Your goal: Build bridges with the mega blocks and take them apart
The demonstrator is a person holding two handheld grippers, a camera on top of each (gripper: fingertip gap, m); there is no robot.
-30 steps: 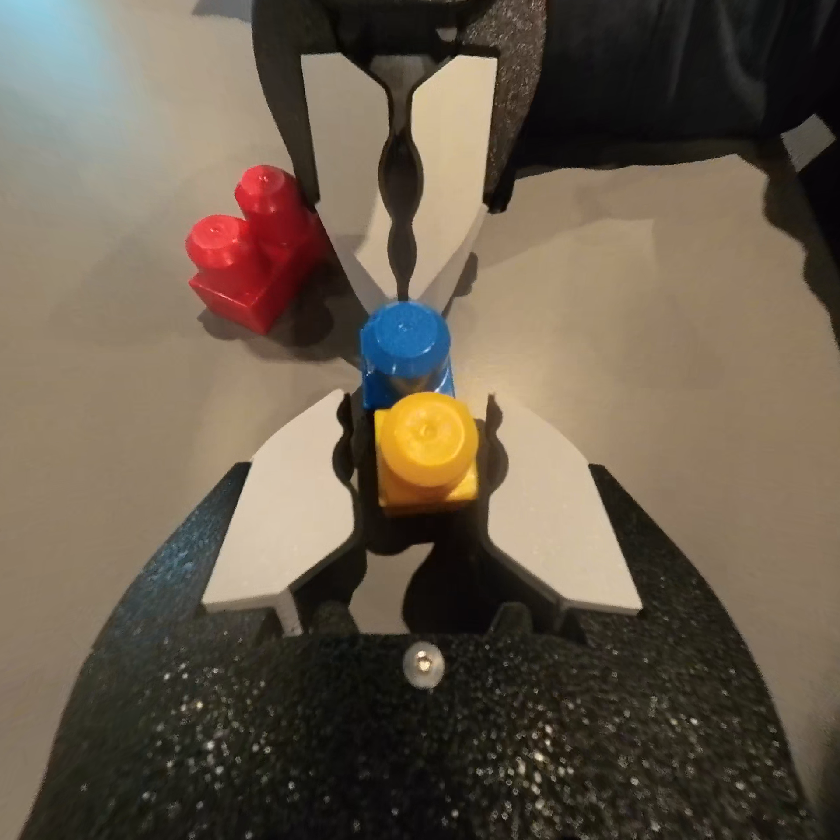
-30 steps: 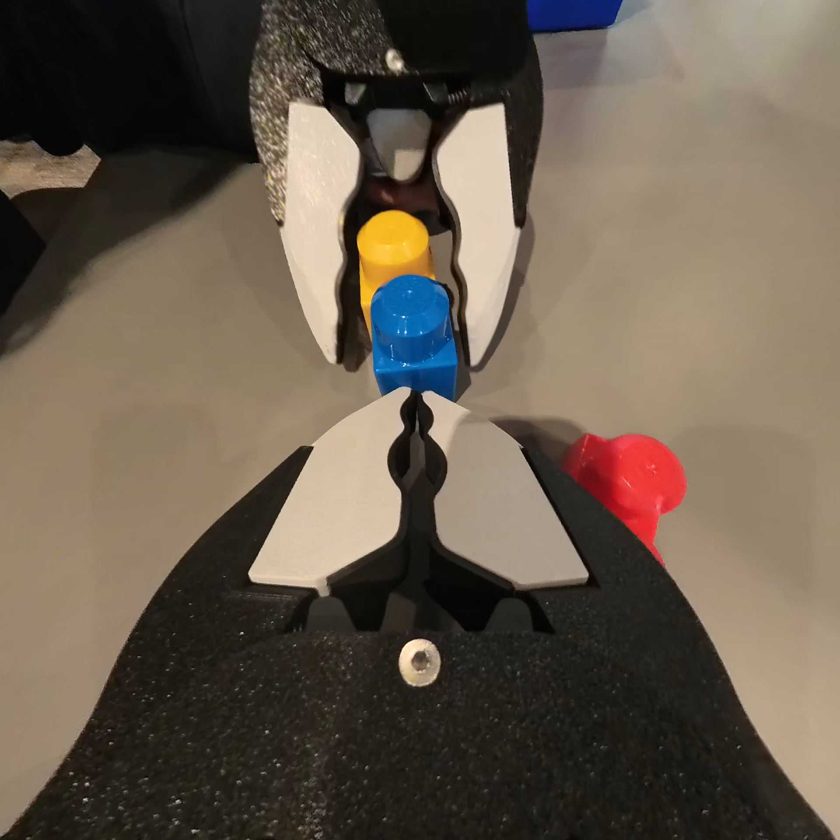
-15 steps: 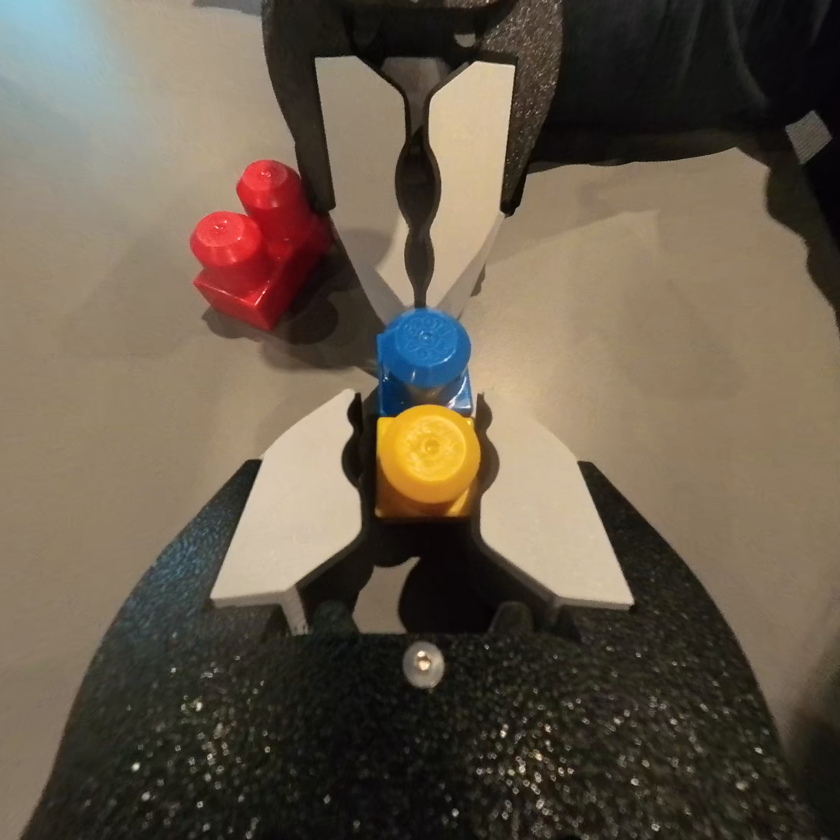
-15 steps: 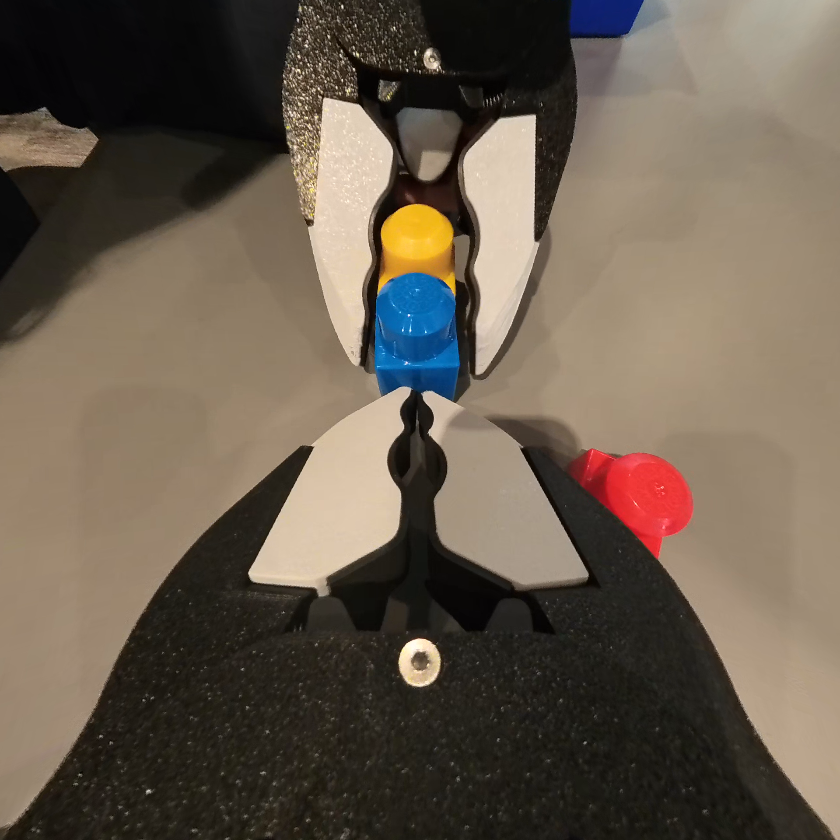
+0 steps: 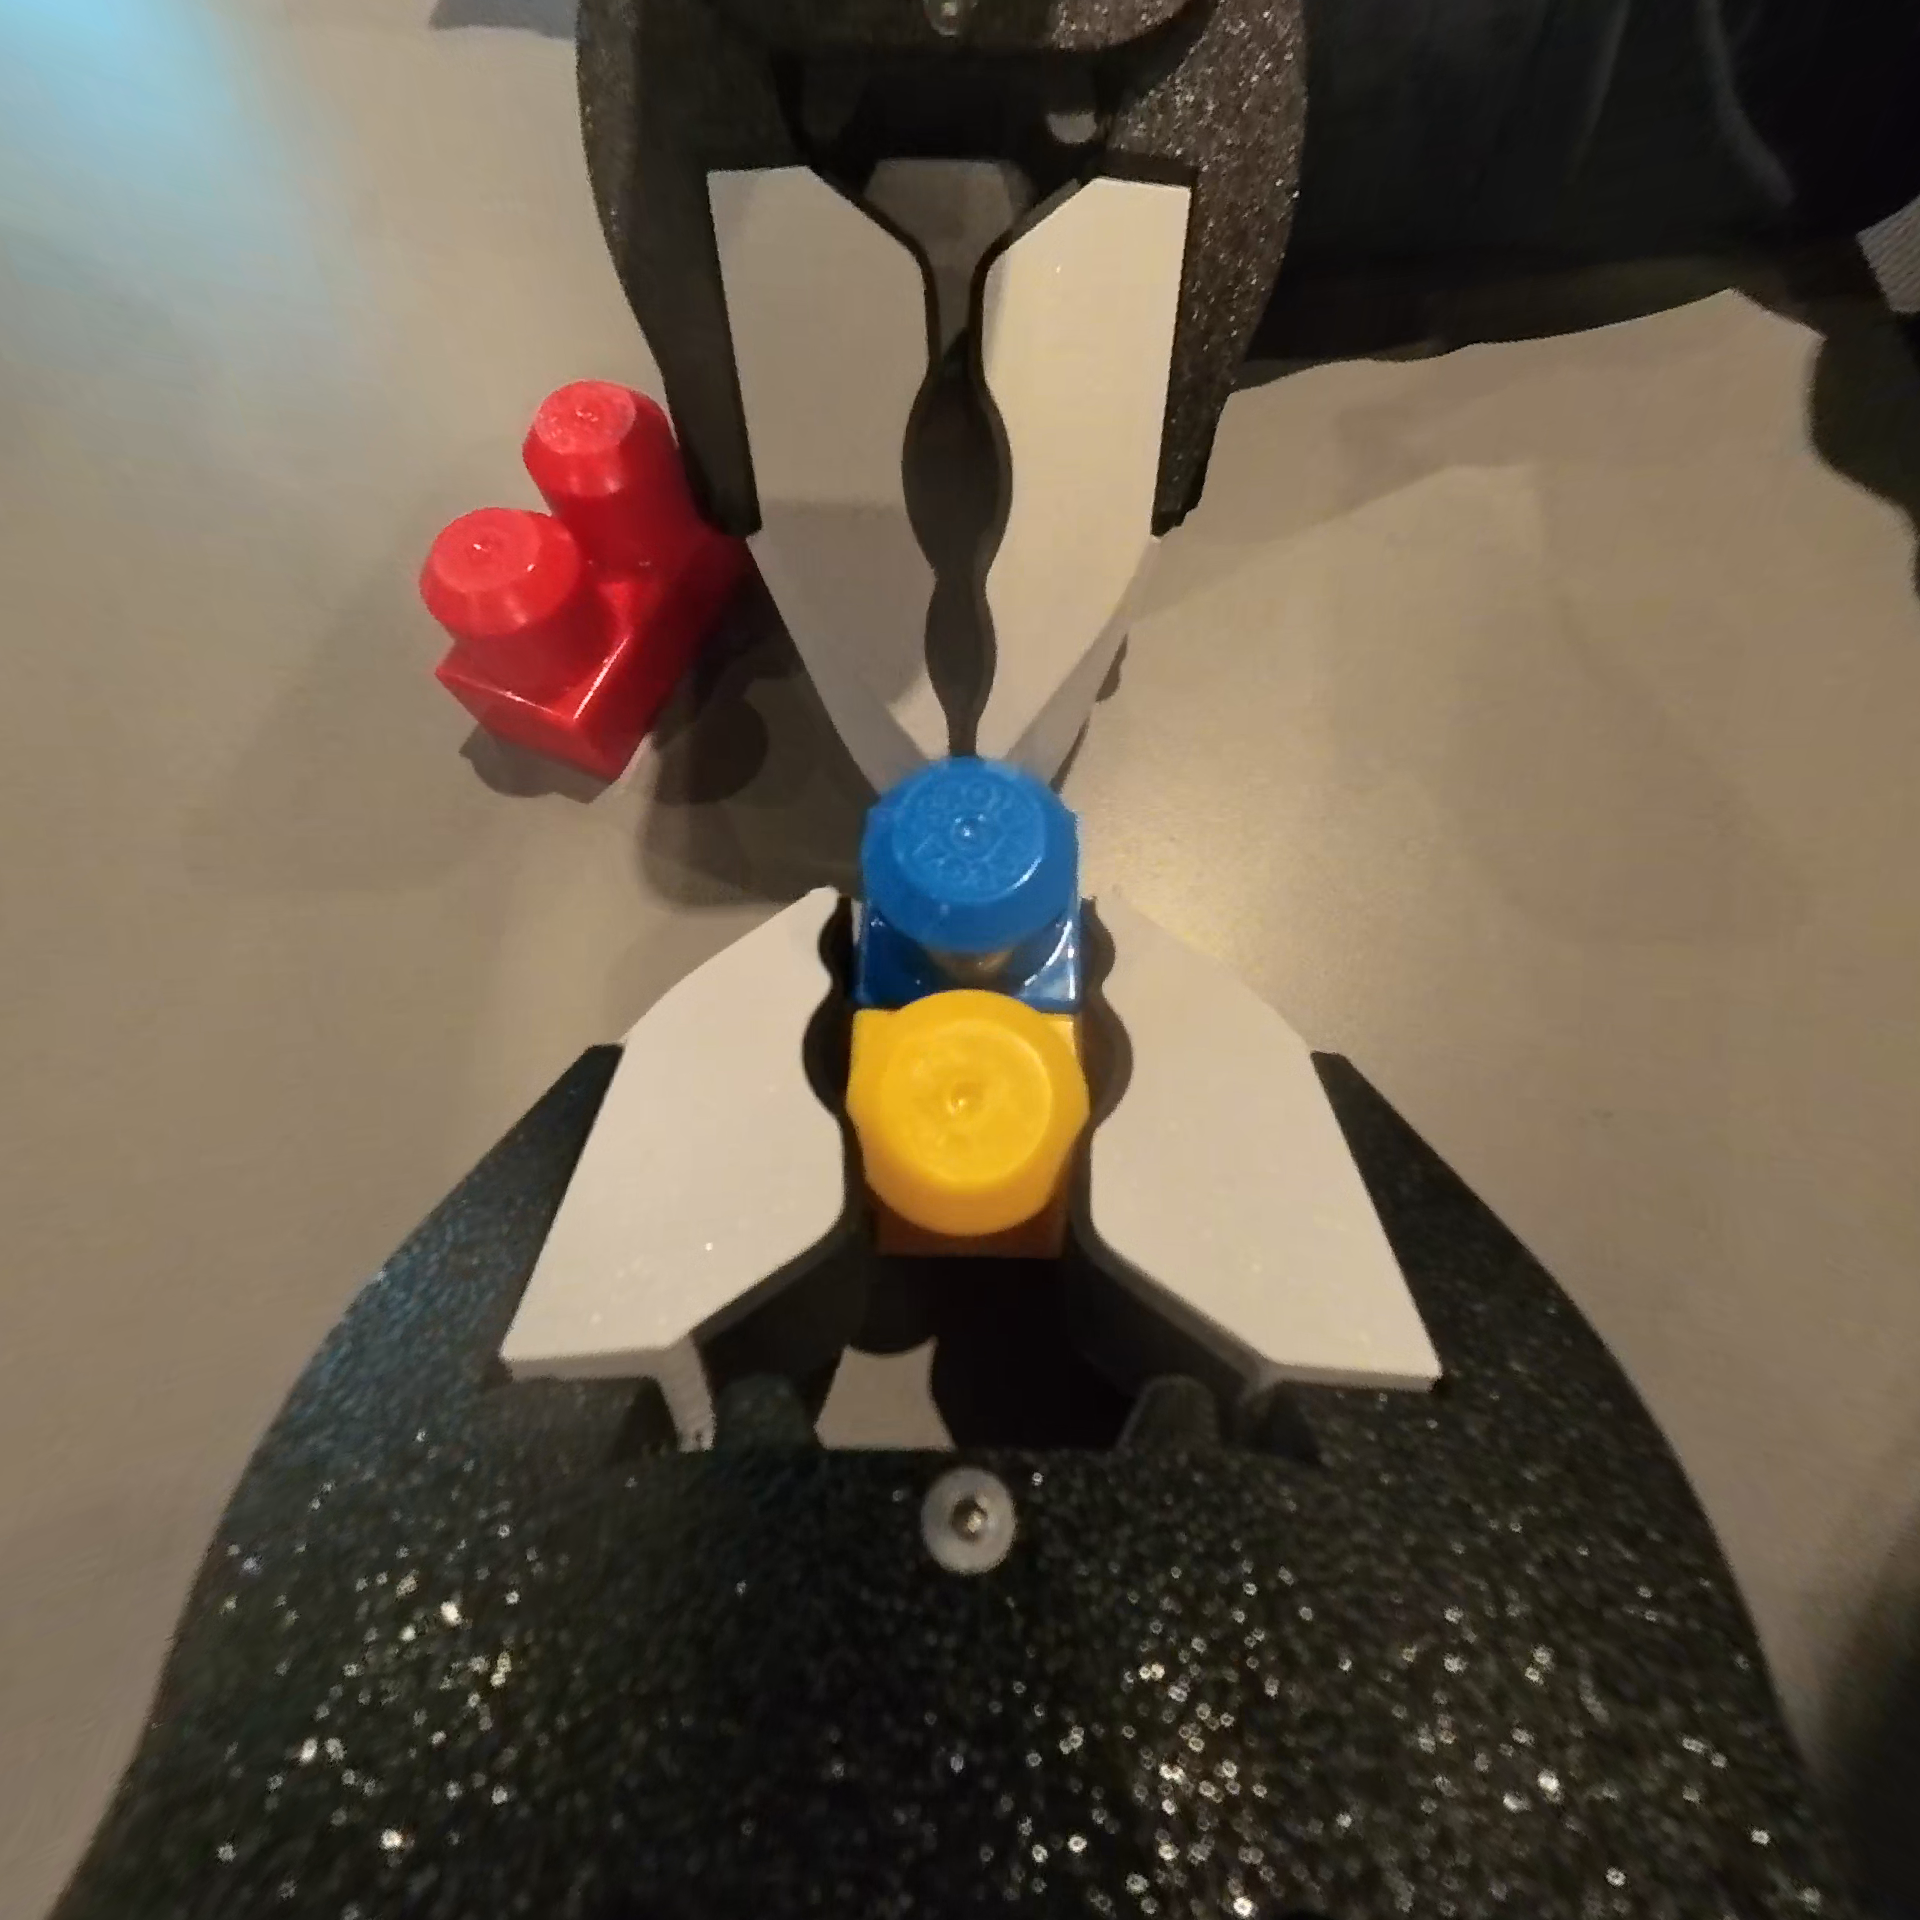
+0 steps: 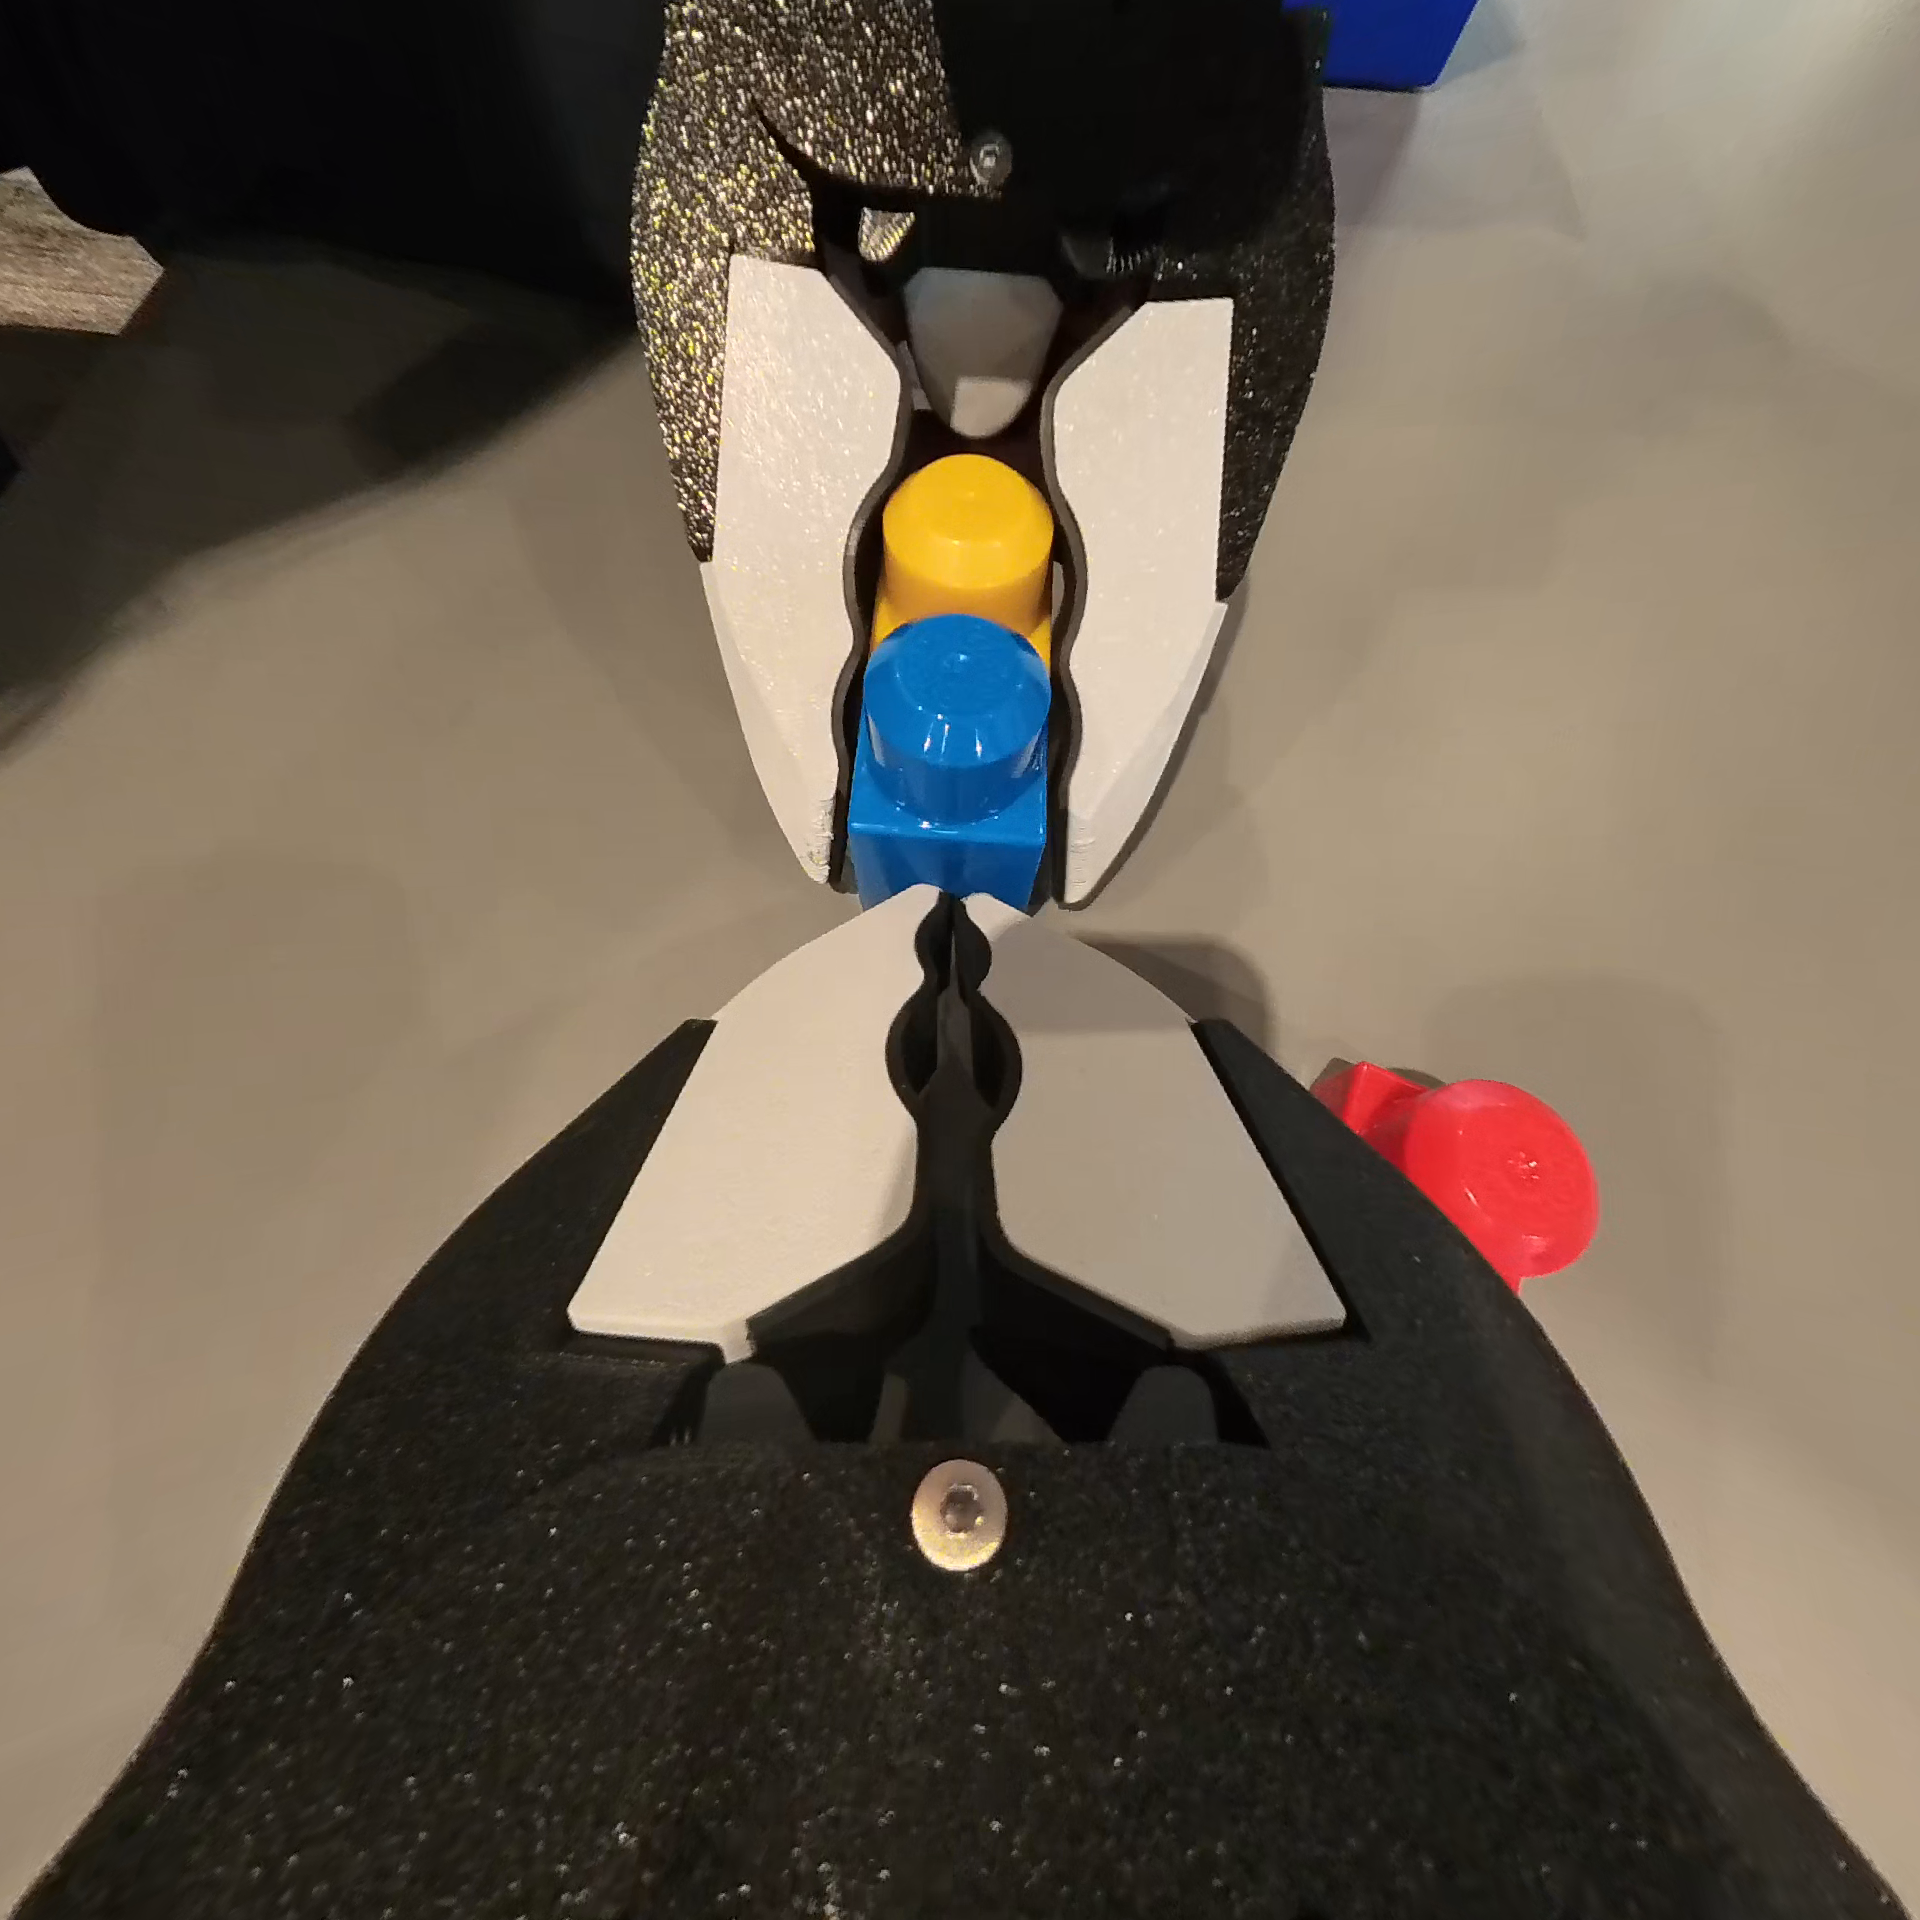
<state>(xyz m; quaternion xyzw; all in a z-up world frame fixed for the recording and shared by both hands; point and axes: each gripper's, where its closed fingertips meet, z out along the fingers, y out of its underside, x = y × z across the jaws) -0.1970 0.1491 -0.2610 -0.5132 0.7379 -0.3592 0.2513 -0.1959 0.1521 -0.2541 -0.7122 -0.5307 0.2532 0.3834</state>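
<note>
Blocks sit in a short row on the grey desk (image 5: 1455, 727): a yellow block (image 5: 961, 1127) and a blue block (image 5: 966, 862), each with a single round stud, stand side by side and touching. The left gripper (image 5: 961, 997) reaches around both of them from the yellow end, its grey fingers (image 5: 717, 1122) closed in narrow against the sides of the pair, so that the two blocks fill the space between the pads; the right wrist view shows the pads (image 6: 1127, 644) lying close along both flanks, and the grip appears to press on the blocks. The right gripper (image 6: 951, 914) faces it from the opposite side, its jaws fully together with nothing between them, and its closed tips rest right at the outer face of the blue block (image 6: 945, 842). A red block (image 5: 582, 613) with two studs lies apart on the desk, tipped at an angle, just beside the right gripper's black body. A blue object (image 6: 1371, 42) shows at the far edge of the desk, cut off by the frame.
</note>
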